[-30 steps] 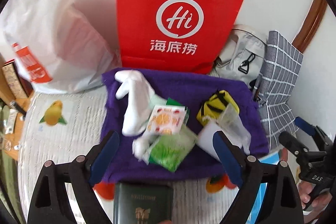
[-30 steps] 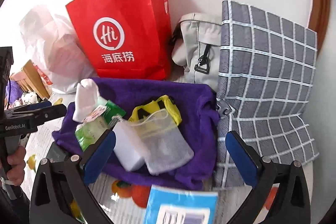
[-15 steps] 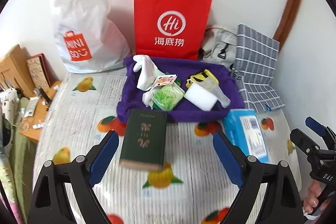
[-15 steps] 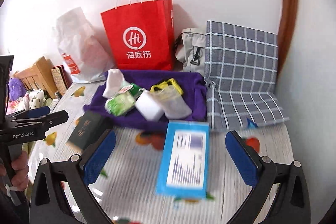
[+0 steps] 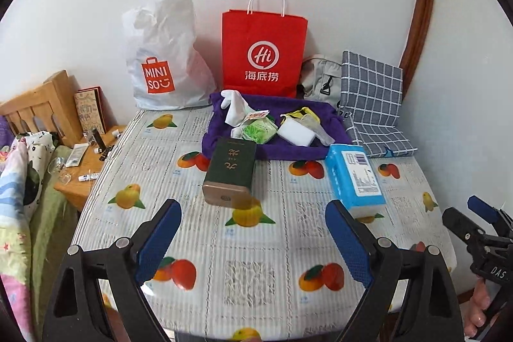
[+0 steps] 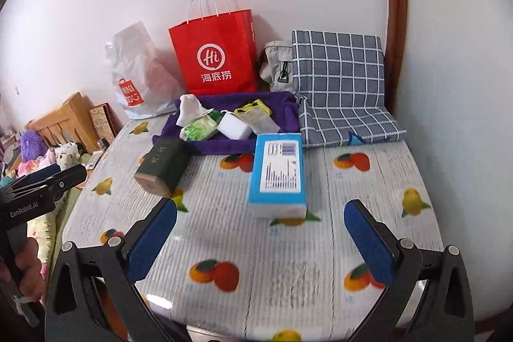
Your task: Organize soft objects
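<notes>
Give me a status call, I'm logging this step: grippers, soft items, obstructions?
Left gripper open, empty. Right gripper open, empty. Soft items piled on purple towel at table's far side. Green box and blue tissue pack lie in front.

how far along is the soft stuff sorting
Looks done: white cloth, green packet and sponge lie on the purple towel. In hand: nothing; left gripper and right gripper are open, empty. Possibly left: blue tissue pack on the table, outside the towel.
</notes>
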`<state>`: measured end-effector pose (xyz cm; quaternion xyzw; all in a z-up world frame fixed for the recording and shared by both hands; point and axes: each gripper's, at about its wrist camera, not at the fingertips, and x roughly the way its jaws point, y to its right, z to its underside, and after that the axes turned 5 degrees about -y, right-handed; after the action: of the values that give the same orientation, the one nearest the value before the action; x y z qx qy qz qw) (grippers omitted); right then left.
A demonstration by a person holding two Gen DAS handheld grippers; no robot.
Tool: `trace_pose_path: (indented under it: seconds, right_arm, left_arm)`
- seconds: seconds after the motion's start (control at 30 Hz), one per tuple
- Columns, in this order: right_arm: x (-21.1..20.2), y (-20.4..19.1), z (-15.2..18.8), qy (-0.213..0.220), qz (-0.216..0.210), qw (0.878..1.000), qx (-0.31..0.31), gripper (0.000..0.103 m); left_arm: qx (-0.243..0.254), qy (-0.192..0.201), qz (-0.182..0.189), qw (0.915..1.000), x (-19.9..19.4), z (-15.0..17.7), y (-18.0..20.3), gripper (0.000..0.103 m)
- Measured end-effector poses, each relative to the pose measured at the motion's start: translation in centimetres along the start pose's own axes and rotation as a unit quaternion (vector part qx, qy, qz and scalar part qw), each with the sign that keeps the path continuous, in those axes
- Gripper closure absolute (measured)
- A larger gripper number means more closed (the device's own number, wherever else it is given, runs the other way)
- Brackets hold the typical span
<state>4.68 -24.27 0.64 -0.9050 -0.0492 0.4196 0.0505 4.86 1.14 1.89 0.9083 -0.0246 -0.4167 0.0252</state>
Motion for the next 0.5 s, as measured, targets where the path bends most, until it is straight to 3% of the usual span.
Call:
trace_pose_path:
  seconds: [0.5]
  right_arm:
    - [-3.6, -0.4, 2.8, 0.025, 0.012, 1.000, -0.009, 0.000]
  left_arm:
    - [0.007, 0.023, 0.001, 0.9997, -3.2, 2.0, 1.2, 0.011]
